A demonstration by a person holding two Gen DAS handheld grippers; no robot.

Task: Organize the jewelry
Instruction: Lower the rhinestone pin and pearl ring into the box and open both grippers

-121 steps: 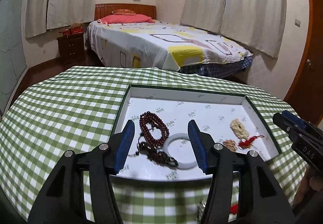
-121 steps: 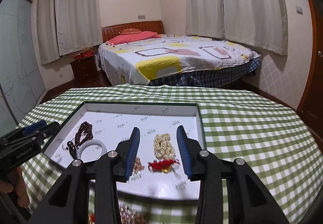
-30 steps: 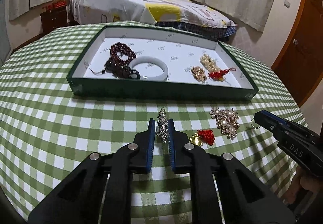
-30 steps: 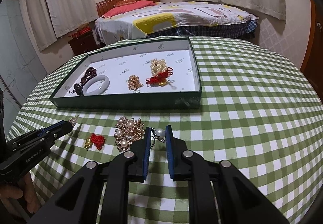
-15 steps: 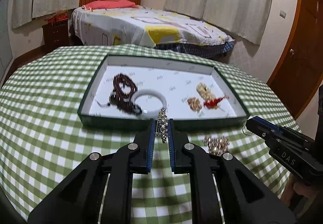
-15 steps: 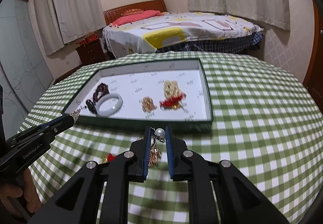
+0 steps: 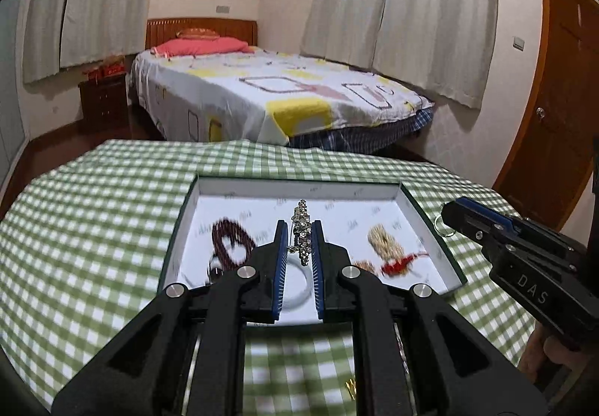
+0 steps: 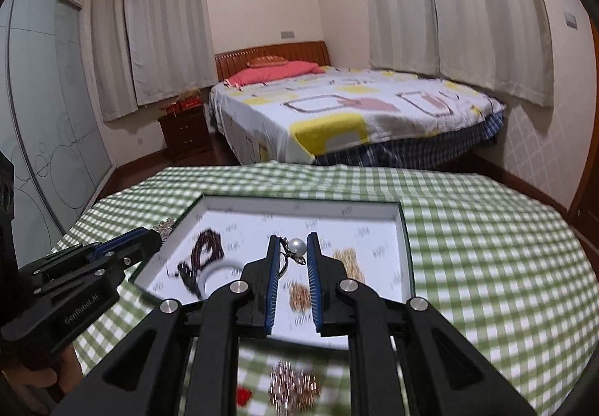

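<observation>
My left gripper (image 7: 300, 228) is shut on a silver rhinestone brooch (image 7: 302, 230), held above the green tray (image 7: 434, 228). My right gripper (image 8: 293, 247) is shut on a pearl ring (image 8: 297, 247), also above the tray (image 8: 406, 255). In the tray lie dark red beads (image 7: 228, 240), a white bangle (image 7: 299, 288), gold beads (image 7: 385, 240) and a red-tasselled charm (image 7: 398, 263). On the cloth in front of the tray rest a pearl cluster (image 8: 294, 391) and a small red charm (image 8: 243, 395). In each wrist view the other gripper shows at the side.
The round table wears a green checked cloth (image 7: 93, 228). Behind it stand a bed (image 7: 269, 97), a dark bedside cabinet (image 7: 105, 101), curtains, and a wooden door (image 7: 561, 116) at the right. A hand holds the right gripper's handle (image 7: 543, 360).
Both grippers have risen from the cloth with their pieces and moved forward over the tray; the pearl cluster and red charm stay behind on the cloth.
</observation>
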